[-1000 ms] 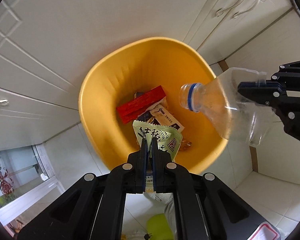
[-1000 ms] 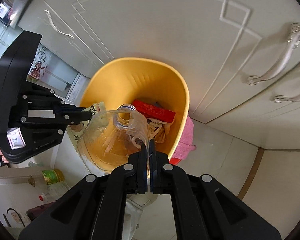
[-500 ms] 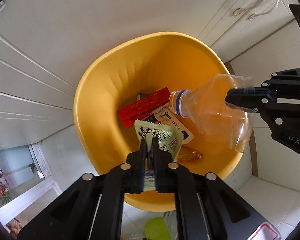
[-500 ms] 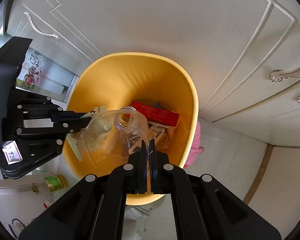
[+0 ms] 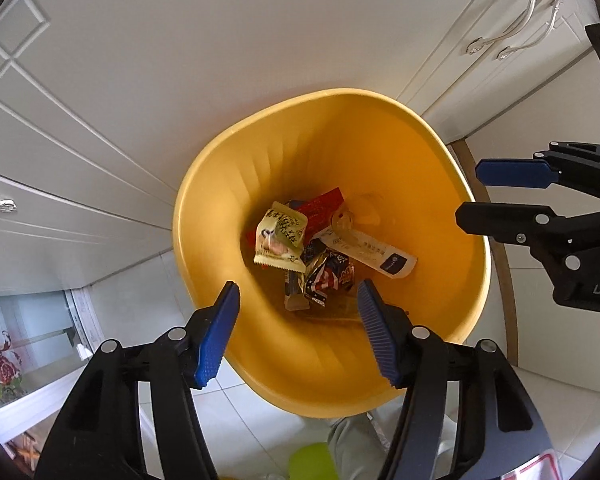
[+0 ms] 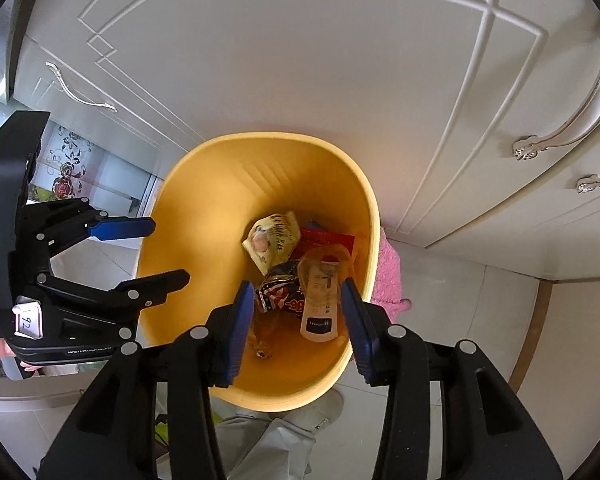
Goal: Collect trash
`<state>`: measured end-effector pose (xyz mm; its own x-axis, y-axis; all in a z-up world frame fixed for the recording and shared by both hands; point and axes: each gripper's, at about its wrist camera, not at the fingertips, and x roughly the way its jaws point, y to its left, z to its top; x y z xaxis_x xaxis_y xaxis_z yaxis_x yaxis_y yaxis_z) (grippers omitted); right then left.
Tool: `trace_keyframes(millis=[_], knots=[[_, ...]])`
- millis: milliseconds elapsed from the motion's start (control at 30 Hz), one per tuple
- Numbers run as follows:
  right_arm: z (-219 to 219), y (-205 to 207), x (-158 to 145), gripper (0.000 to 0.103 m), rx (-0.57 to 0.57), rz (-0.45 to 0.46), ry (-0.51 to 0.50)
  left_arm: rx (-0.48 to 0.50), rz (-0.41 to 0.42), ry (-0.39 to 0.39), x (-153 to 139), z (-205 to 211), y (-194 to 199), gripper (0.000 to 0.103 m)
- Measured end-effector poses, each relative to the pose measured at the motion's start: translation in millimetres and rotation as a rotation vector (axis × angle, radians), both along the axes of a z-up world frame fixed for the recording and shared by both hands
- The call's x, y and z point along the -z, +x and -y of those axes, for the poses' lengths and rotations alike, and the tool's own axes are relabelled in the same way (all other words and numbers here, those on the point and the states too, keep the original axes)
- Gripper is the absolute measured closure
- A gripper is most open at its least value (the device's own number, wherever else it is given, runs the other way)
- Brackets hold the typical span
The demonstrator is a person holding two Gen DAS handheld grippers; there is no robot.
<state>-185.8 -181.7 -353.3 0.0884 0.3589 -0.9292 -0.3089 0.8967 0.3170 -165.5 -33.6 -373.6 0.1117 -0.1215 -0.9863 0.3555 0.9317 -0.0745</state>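
A yellow bin [image 5: 440, 160] [image 6: 188, 216] stands on the floor against white cabinet doors. In it lie a pale green snack packet [image 5: 280, 240] [image 6: 272, 240], a clear plastic bottle with a white label [image 5: 364, 248] [image 6: 320, 292], a red wrapper [image 5: 324, 208] [image 6: 328, 238] and a dark foil wrapper [image 5: 328, 280] [image 6: 280, 296]. My left gripper [image 5: 298, 328] [image 6: 160, 252] is open and empty above the bin's near rim. My right gripper [image 6: 300, 332] [image 5: 470, 192] is open and empty above the bin's right side.
White cabinet doors with silver handles [image 5: 516, 28] [image 6: 560, 120] stand behind the bin. A pink cloth [image 6: 388, 276] lies on the tiled floor beside the bin. A green object [image 5: 312, 460] shows below the bin. A glass door with a flower pattern [image 5: 0, 352] is at the left.
Both grippers have opened. The green packet dropped from my left gripper and the clear bottle from my right gripper; both now lie in the bin.
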Motion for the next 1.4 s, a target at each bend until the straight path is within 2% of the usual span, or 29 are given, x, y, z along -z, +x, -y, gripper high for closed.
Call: trace_keyframes(millis=[233,300,433,567,667,733,767,1033,1267,1400], knots=[[6,-5,-12,0.056,0.017,0.008,-0.006,-0.017,0.009,0.008,-15,0,-6,0.041],[8,-6,-16,0.056,0.041,0.009,-0.018,-0.049,0.012,0.016,-20,-5,-5,0.027],[16,-15,-34,0.042,0.157,0.021,-0.028,-0.144,0.023,0.033,-28,-13,-9,0.015],[20,-25,-50,0.040,0.243,0.026,-0.086,-0.275,0.035,0.048,-42,-27,-19,0.006],[18,-38,-65,0.037,0.283,0.061,-0.110,-0.342,0.042,0.051,-54,-36,-29,0.005],[19,-46,-80,0.025,0.306,0.107,-0.118,-0.379,0.050,0.044,-63,-41,-36,0.005],[19,-49,-85,0.023,0.318,0.116,-0.126,-0.399,0.054,0.033,-71,-44,-41,0.005],[33,-64,-123,0.023,0.386,0.073,-0.208,-0.522,0.072,-0.041,-126,-60,-72,0.005],[21,-83,-157,0.023,0.330,0.128,-0.275,-0.529,0.126,-0.032,-168,-57,-94,0.005],[20,-90,-171,0.023,0.308,0.143,-0.273,-0.537,0.151,-0.033,-184,-56,-102,0.005]])
